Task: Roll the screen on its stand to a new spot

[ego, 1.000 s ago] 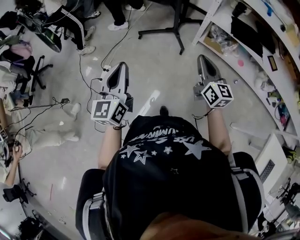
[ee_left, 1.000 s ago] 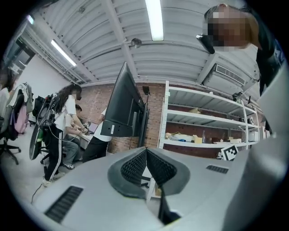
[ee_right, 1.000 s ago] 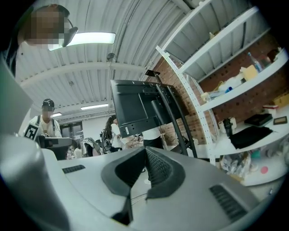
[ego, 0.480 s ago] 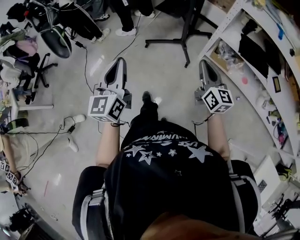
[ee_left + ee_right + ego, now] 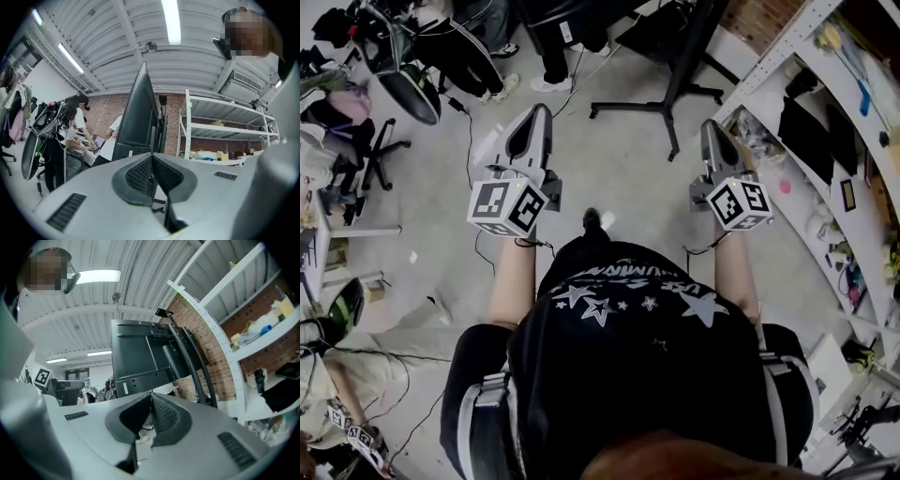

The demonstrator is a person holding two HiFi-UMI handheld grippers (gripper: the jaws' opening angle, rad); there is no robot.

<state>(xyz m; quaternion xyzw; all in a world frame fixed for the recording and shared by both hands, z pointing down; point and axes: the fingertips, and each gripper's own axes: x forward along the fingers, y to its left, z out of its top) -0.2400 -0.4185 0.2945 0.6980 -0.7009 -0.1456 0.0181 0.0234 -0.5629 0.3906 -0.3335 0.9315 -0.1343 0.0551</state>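
The screen is a big dark panel on a black wheeled stand. In the head view its stand base point(image 5: 661, 101) spreads over the floor ahead, between my two grippers. The left gripper view shows the screen point(image 5: 138, 117) almost edge-on, and the right gripper view shows the screen's back point(image 5: 140, 355) with its mounting post. My left gripper point(image 5: 542, 112) and right gripper point(image 5: 710, 129) are held out level in front of the person's body, short of the stand and touching nothing. The left gripper point(image 5: 151, 157) is shut and empty. The right gripper point(image 5: 151, 397) is shut and empty too.
White shelving point(image 5: 825, 141) with boxes and clutter runs along the right. An office chair point(image 5: 403, 84) and bags stand at the upper left, and a cable point(image 5: 472, 141) trails over the floor. Two people's legs point(image 5: 553, 56) are near the stand, and another person sits at lower left point(image 5: 337, 403).
The person has walked forward over the floor. Both grippers travelled with them, still shut, and the stand's base and the shelving now lie closer.
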